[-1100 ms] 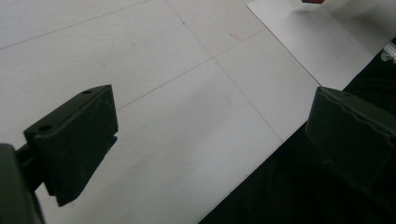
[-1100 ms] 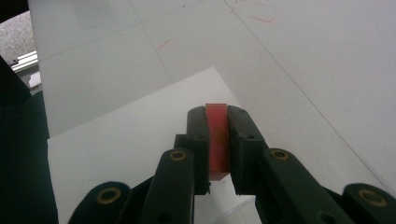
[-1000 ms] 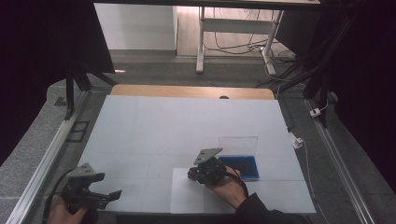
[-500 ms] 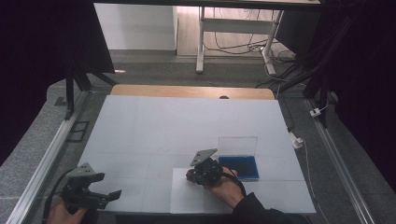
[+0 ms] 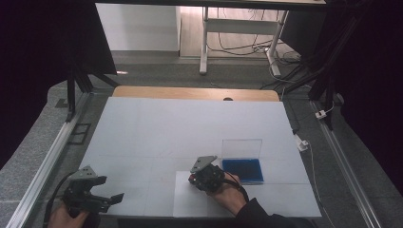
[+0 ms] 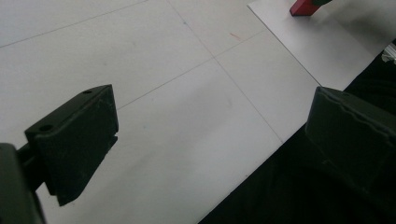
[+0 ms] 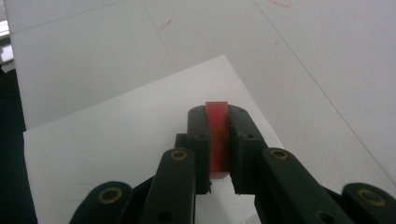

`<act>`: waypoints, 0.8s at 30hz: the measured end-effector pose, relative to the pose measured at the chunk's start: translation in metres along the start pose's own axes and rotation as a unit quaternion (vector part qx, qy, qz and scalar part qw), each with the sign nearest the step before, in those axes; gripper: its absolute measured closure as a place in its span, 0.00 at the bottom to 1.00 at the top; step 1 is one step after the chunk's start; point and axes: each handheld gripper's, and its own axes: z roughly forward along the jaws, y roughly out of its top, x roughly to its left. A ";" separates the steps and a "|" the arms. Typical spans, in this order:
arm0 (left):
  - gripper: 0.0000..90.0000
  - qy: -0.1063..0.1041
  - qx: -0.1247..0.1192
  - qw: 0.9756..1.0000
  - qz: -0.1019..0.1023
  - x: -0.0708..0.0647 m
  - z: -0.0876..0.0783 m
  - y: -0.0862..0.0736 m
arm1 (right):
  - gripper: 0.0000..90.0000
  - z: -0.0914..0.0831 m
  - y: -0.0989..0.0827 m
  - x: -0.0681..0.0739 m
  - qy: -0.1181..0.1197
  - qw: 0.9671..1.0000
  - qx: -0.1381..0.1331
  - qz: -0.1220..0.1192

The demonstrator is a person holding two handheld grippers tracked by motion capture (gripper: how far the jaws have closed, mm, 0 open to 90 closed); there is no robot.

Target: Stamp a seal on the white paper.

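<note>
My right gripper (image 5: 193,180) is shut on a small red block (image 7: 217,135). It holds the block upright over the far left corner of a white sheet of paper (image 5: 190,205) near the table's front edge. In the right gripper view the two black jaws clamp the block's flat sides above the sheet (image 7: 116,140). My left gripper (image 5: 108,189) hovers at the table's front left corner, open, with nothing between its jaws (image 6: 215,140). The left gripper view catches the red block (image 6: 303,6) and the sheet (image 6: 317,42) at its top right.
A shallow blue box (image 5: 243,170) with a clear lid standing upright (image 5: 242,148) sits just right of my right gripper. The white tabletop (image 5: 190,128) stretches away toward a wooden strip (image 5: 190,93) at its far edge. Metal rails run along both sides.
My right gripper has drifted slightly left and toward the front edge with the red block still in it. The left gripper has stayed where it was.
</note>
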 end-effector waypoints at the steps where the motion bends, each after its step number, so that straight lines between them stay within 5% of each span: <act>1: 0.03 0.000 0.000 1.000 0.000 0.000 0.000 0.000 | 0.89 0.000 -0.002 -0.004 0.012 1.000 -0.006 0.010; 11: 0.03 0.000 -0.001 1.000 -0.001 0.000 0.000 0.000 | 0.89 0.001 -0.005 -0.015 0.043 0.998 -0.015 0.041; 21: 0.03 -0.001 -0.001 1.000 -0.001 0.001 0.000 0.000 | 0.89 0.001 0.000 -0.002 0.008 1.000 -0.001 -0.002; 24: 0.03 -0.002 -0.003 1.000 -0.002 0.001 -0.001 0.000 | 0.89 0.001 -0.002 -0.006 0.018 1.000 -0.007 0.013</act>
